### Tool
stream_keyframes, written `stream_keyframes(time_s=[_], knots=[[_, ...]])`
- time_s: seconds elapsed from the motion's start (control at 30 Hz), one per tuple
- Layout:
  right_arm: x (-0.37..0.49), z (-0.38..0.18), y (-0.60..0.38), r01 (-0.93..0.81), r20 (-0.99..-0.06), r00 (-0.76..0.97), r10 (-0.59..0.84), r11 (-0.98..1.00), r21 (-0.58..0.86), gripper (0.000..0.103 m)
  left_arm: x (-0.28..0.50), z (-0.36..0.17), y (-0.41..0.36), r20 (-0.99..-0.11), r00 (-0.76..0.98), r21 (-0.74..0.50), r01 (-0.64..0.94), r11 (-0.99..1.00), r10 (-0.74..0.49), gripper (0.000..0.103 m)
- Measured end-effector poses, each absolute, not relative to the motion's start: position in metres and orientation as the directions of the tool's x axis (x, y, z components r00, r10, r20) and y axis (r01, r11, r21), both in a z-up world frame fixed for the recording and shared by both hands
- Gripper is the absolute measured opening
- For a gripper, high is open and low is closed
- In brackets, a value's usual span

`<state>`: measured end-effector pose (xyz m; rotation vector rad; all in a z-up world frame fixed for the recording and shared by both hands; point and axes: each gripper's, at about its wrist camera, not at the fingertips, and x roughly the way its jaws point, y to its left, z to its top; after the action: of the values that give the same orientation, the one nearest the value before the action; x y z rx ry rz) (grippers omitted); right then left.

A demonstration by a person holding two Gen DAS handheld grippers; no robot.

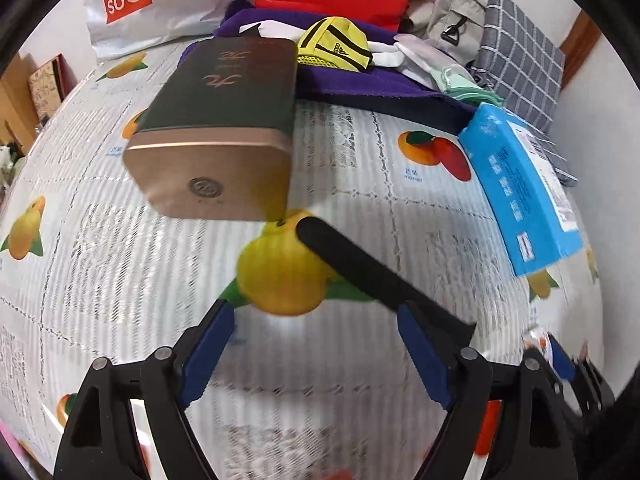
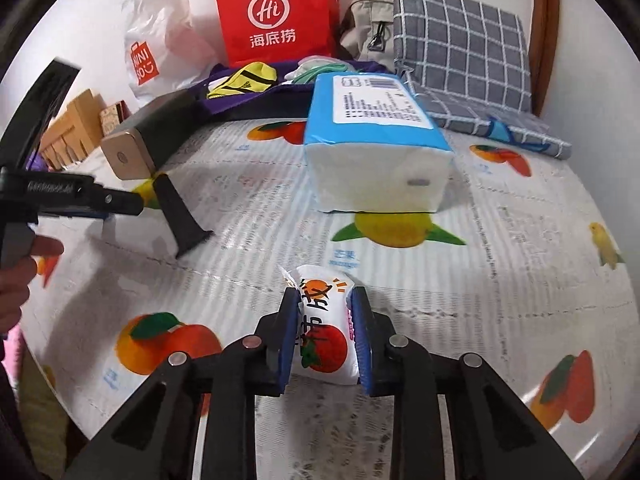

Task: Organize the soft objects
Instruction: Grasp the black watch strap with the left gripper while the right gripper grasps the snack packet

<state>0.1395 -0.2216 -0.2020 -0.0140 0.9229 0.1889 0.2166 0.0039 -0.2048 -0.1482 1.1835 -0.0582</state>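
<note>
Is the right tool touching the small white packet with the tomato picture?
Touching. In the right wrist view, both blue pads of the right tool press against the sides of the small white packet, with no gap on either side.

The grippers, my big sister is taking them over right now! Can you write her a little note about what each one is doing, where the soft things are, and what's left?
Right gripper: shut on the small tissue pack, held just above the fruit-print sheet.
Left gripper: open, holding nothing, near the black strip and the green-and-gold box.
Big blue tissue pack lies mid-bed. Yellow garment and purple cloth sit piled at the back by the red bag.
Done: small pack picked up.
Left: probably place it, then sort the rest.
</note>
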Motion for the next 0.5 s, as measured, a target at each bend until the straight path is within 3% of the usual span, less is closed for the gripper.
stream_keyframes(time_s=[0.3,0.5], knots=[[0.138,-0.204,-0.231,-0.174,-0.765,0.609,0.208,0.977,0.128,0.028,0.233,-0.217,-0.047,-0.930,0.368,-0.006,-0.038,0.999,0.009,0.102],[0.137,-0.205,-0.240,-0.170,-0.753,0.606,0.255,0.967,0.191,0.028,0.230,-0.218,-0.054,-0.924,0.382,0.020,-0.026,0.999,0.028,0.103]])
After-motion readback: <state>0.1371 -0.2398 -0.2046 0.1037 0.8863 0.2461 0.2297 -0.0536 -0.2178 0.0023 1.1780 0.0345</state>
